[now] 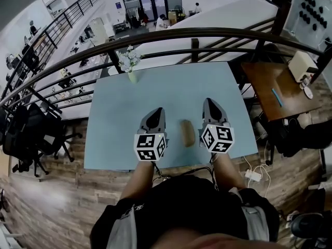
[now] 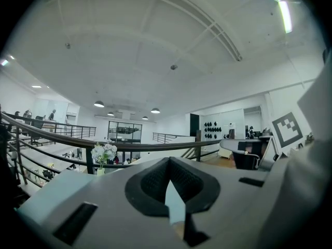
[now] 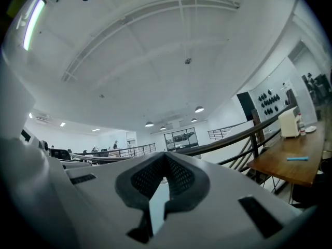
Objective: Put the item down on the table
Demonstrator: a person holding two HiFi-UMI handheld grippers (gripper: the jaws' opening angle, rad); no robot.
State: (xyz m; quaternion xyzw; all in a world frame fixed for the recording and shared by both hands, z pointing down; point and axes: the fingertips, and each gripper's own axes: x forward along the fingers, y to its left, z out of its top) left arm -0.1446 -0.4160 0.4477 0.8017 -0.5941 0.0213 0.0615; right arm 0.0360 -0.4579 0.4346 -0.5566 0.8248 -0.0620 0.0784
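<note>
A brown oblong item (image 1: 187,133) lies on the light blue table (image 1: 176,84), near its front edge. It rests between my two grippers and neither one touches it. My left gripper (image 1: 157,110) hovers just left of the item with its jaws shut and nothing in them. To the item's right is my right gripper (image 1: 209,101), also shut and empty. In the left gripper view the left gripper (image 2: 168,160) points at the railing, its dark pads meeting at the tip. The right gripper (image 3: 166,154) in the right gripper view has its pads together too.
A small vase of white flowers (image 1: 129,61) stands at the table's far left edge, also in the left gripper view (image 2: 104,153). A dark railing (image 1: 197,33) runs behind the table. A wooden desk (image 1: 275,84) with a blue pen (image 1: 276,97) stands to the right.
</note>
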